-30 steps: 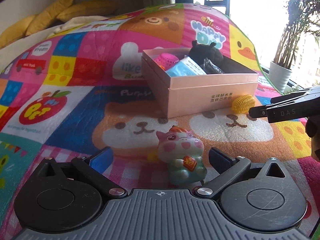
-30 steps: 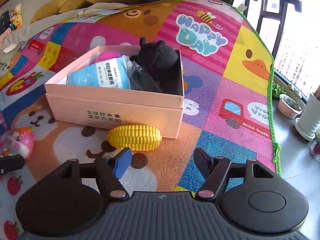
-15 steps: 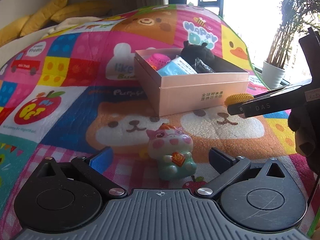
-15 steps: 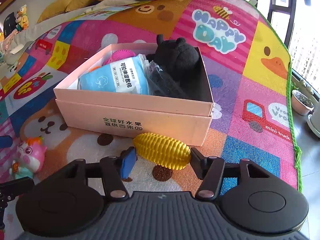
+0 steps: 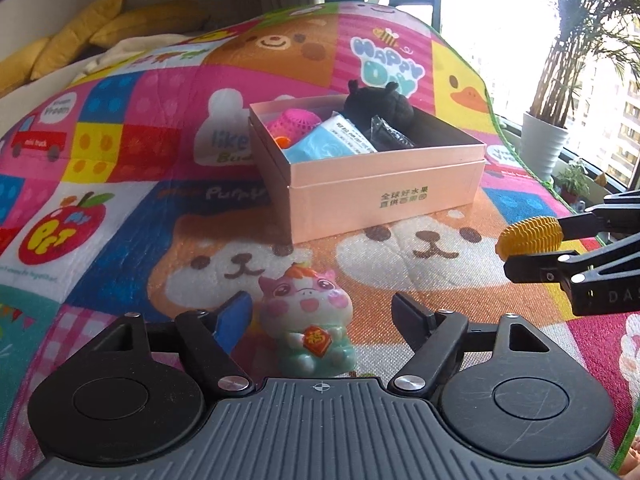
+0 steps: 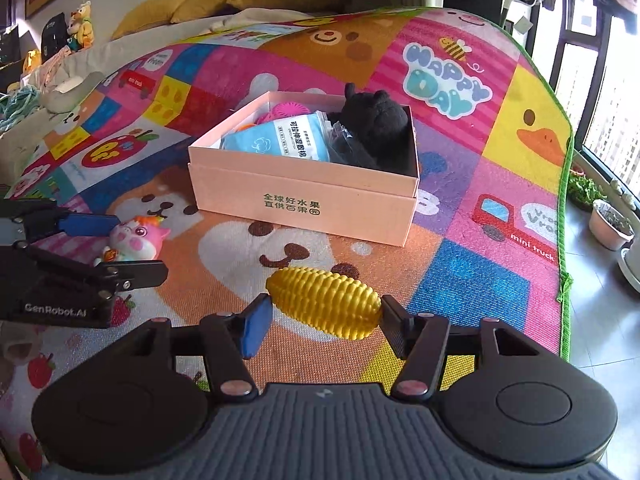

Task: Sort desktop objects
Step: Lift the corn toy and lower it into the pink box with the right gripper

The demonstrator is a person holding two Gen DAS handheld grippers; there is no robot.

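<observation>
Gripping the yellow corn toy (image 6: 325, 303) end to end, my right tool (image 6: 326, 322) has one finger against each tip; the blue pad (image 6: 256, 330) meets the left tip and the black finger the right one. In the left wrist view the same corn toy (image 5: 529, 237) shows at 3 o'clock, clamped between the right tool's black fingers (image 5: 532, 272) and raised off the play mat (image 5: 120, 216).

My left tool (image 5: 322, 318) stands open, fingers spread to either side of the pig figurine (image 5: 308, 326), which sits upright on the mat between them. I cannot tell whether either pad touches it. From the right wrist view the pig figurine (image 6: 136, 238) lies at 9 o'clock, between the left tool's fingers.

The pink box (image 6: 304, 196) stands on the mat at 12 o'clock from both tools, open at the top. Inside it are a black plush toy (image 6: 374, 120), a blue wipes packet (image 6: 280, 142), a dark plastic bag (image 6: 348, 148) and a pink ball (image 5: 294, 122). A potted plant (image 5: 544, 148) stands on the floor at 2 o'clock, beyond the mat's edge.
</observation>
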